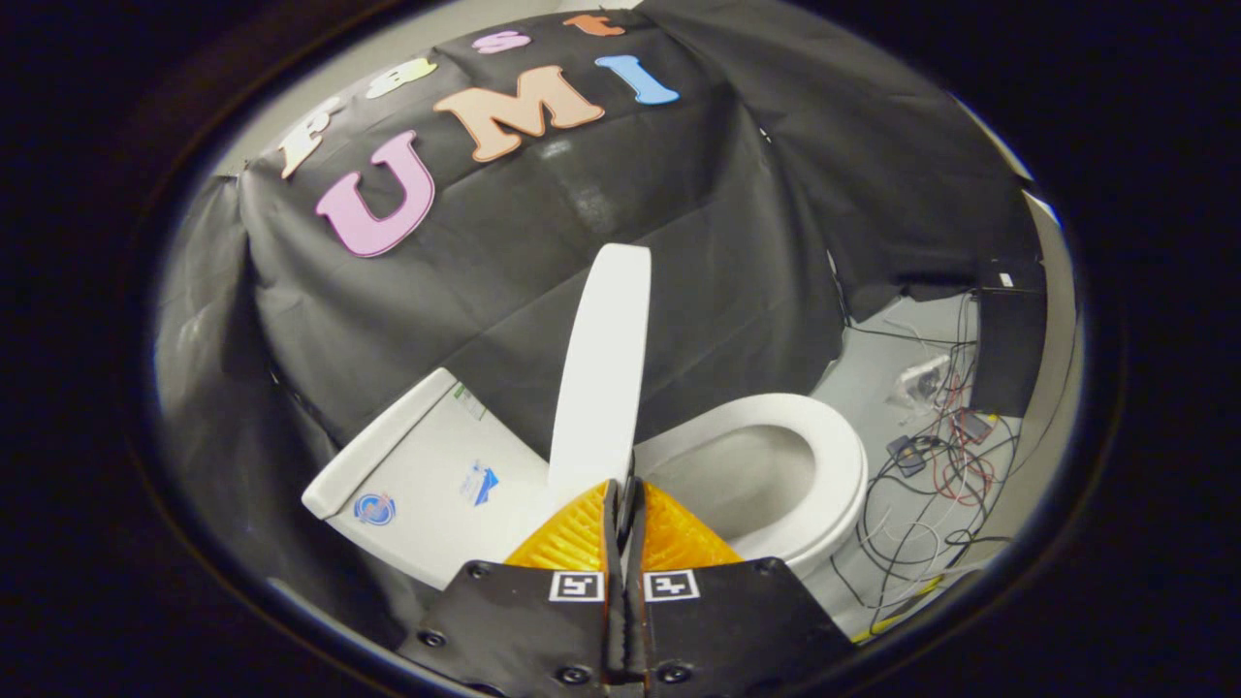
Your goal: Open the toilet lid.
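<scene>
**Caller:** Right up close, the gripper (623, 490) has its two fingers drawn together, and the edge of the toilet lid (601, 373) sits pinched between the tips.

**Partner:** So both fingers are pressing on it?

**Caller:** It looks that way: the lid's lower edge runs straight into the narrow slit between them, and the fingers leave almost no gap there.

**Partner:** And where is the lid standing?

**Caller:** Raised, seen nearly edge-on, rising from the fingertips up against the black cloth wall (679, 242). Left of it sits the tank (427, 475), its flat top carrying a couple of small stickers.

**Partner:** What about the bowl side?

**Caller:** Uncovered. To the right of the lid the toilet seat (839, 465) rings the open bowl (751, 470), just beyond the fingers.

**Partner:** Anything past the toilet?

**Caller:** On the pale floor (873, 373) to the right lies a tangle of cables (936, 485), black and red ones, with a dark box (1008, 349) standing near the wall.
</scene>
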`<state>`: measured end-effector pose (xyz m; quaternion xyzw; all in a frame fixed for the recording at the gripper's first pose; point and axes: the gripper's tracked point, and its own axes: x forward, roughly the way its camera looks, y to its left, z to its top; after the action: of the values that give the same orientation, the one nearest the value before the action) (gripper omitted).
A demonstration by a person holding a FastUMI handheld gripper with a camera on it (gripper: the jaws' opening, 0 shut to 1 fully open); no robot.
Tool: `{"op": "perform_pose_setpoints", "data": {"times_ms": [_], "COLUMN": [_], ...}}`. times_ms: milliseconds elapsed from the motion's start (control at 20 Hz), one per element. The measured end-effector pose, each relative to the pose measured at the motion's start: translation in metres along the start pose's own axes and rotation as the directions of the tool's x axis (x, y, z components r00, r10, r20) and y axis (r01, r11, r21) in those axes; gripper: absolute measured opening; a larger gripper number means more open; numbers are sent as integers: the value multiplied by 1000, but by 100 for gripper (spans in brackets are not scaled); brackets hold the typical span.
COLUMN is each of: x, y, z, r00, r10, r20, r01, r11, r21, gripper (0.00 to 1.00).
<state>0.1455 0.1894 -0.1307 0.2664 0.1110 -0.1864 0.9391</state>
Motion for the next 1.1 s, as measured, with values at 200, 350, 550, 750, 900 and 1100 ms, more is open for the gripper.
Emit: {"op": "perform_pose_setpoints", "data": {"times_ms": [200,350,550,750,900,1100], "x": [-2,-5,-5,-3,-3,-1], "y": [26,46,71,95,111,136], "z": [7,8,11,9,6,1], "r00": [1000,1000,999,999,998,995], "r10": [17,23,34,46,64,98], "r20": [6,21,22,15,9,2], "r01": [-16,-19,-28,-40,-58,-91], "r11": [994,986,975,960,952,935], "r21": [-107,-167,-220,-277,-302,-344], "gripper": [1,1,1,1,1,1]}}
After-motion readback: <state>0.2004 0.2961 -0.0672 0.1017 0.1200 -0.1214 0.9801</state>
